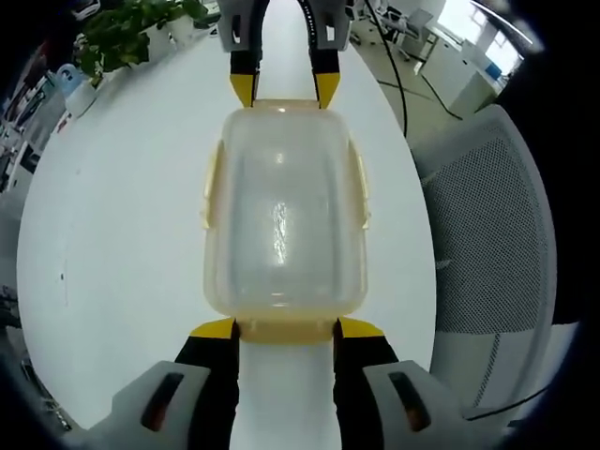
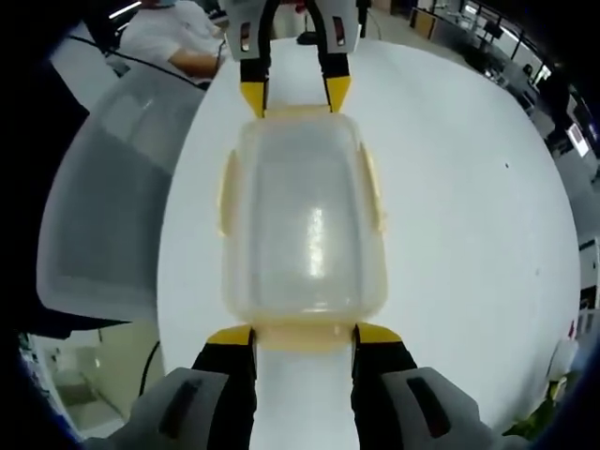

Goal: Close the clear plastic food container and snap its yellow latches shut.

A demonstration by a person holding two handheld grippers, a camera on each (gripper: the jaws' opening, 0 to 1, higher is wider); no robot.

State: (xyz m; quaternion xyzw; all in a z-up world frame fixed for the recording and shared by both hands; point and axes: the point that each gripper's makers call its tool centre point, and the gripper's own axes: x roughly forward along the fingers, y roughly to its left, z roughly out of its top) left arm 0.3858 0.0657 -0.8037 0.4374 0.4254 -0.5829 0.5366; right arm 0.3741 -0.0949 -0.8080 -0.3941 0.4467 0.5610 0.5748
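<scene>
Left gripper view: both tongs (image 1: pixel 286 328) (image 2: pixel 305 334) spread open against unlabelled container (image 1: pixel 284 211) ends.

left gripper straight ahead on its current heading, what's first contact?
The yellow latch on the near end of the clear container, lying between the left gripper jaw tips; it may already touch. Beyond: the right gripper.

container (image 1: pixel 284 211) on table (image 1: pixel 122 244) | between both claws | chair (image 1: pixel 492 225) beside
</scene>
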